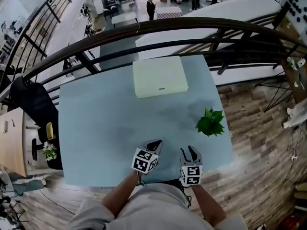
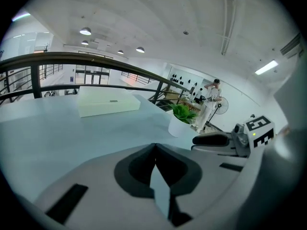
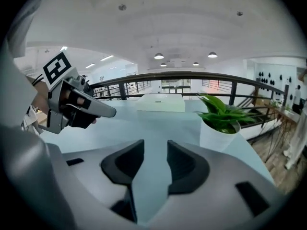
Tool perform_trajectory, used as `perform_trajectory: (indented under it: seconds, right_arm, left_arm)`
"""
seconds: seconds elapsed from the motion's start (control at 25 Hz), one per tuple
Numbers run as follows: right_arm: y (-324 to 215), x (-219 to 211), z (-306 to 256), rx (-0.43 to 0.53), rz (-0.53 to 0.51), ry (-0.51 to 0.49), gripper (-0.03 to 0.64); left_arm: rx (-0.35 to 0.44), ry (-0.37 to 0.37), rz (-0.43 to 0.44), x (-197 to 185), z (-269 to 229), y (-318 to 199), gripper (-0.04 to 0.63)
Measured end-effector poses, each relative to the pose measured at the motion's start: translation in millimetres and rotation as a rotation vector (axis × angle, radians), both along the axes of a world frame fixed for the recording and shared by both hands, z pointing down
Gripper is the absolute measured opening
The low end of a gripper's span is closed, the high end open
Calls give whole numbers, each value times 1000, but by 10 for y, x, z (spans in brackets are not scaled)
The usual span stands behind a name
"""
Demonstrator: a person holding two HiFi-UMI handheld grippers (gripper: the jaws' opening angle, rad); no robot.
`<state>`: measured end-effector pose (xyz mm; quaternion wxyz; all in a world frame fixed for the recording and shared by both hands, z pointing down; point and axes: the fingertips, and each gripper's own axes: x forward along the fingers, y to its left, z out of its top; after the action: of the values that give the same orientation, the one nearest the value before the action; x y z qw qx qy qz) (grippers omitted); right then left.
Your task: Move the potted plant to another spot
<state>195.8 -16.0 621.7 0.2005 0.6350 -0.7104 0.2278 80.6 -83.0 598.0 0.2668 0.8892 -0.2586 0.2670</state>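
The potted plant [image 1: 210, 122] stands on the pale blue surface [image 1: 96, 128] toward its right edge, at about two o'clock from the right gripper [image 1: 190, 150] and well apart from it; nothing has hold of it. The right gripper's jaws stand released with a narrow gap, only bare surface showing between them; the left gripper [image 1: 155, 143], just beside it at nine o'clock, has its jaws clenched on nothing. A flat white box [image 1: 159, 76] lies at twelve o'clock, near the far edge.

To my eye the step in hand is the reach. The gap looks too narrow for the white pot, so the jaws would need to spread wider before they arrive; better to come in low at the pot's wall beneath the leaves, grip it about its middle, and lift straight so it stays upright; the open stretch at ten o'clock seems a fair place to set it down.

From above, the leaves cover the pot entirely; in the right gripper view its base is cut off by the gripper's own body; whether it holds loose soil I cannot make out.
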Motion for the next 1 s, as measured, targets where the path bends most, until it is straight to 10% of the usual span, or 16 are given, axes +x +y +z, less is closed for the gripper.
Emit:
perform_trajectory:
  seconds: [0.28,1.0]
  right_arm:
    - [-394,-225,-272,90,-91,32,5]
    - [-963,-812,-892,173,-190,22,3]
  left_arm:
    - [40,10,-98,-280,-174,-87,12]
    - [174,84,-243,-782,-861,-373,12]
